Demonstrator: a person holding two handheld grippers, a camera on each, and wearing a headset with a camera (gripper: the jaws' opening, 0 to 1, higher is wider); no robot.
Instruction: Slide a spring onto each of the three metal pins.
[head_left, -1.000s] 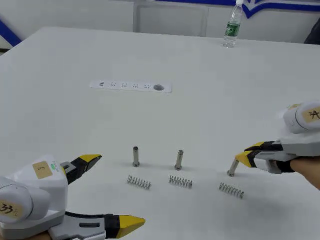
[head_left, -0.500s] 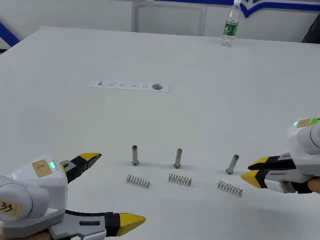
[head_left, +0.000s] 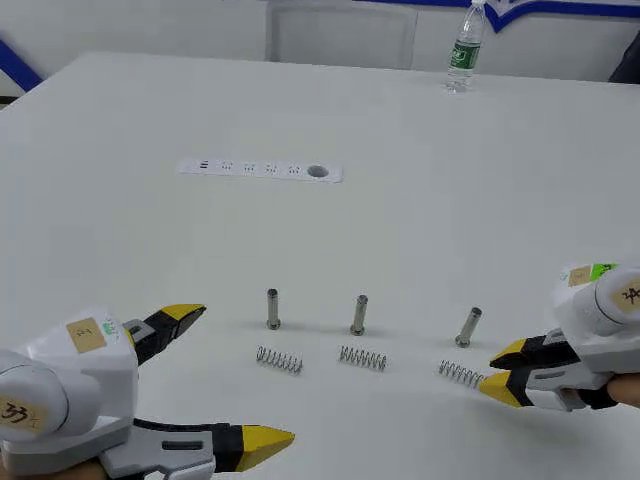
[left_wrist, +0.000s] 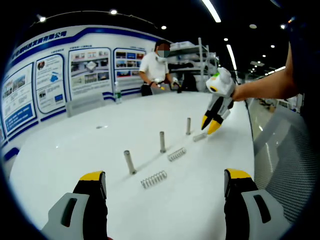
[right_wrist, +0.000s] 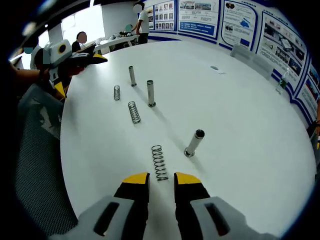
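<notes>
"Facing the rightmost spring end-on: your right gripper, jaws a narrow gap apart, pinching nothing."

"Which way does it lie from your tips?"

"Just to their left, its right end at the gap; whether it touches them cannot be told. Its long axis runs left to right along the table. In the right gripper view it points straight away from your jaws, in line with them."

"And the pin you want?"

"The rightmost pin stands on its base just on the far side of that spring, bare, head up, seeming to lean a little right. By my reading, you must tip the spring up on end before it can slide down."

"Your other hand?"

"Your left gripper hangs at the near left, jaws spread wide and empty, well apart from this pair. Your right is plainly nearer. The middle spring and leftmost spring lie flat, left to right too."
</notes>
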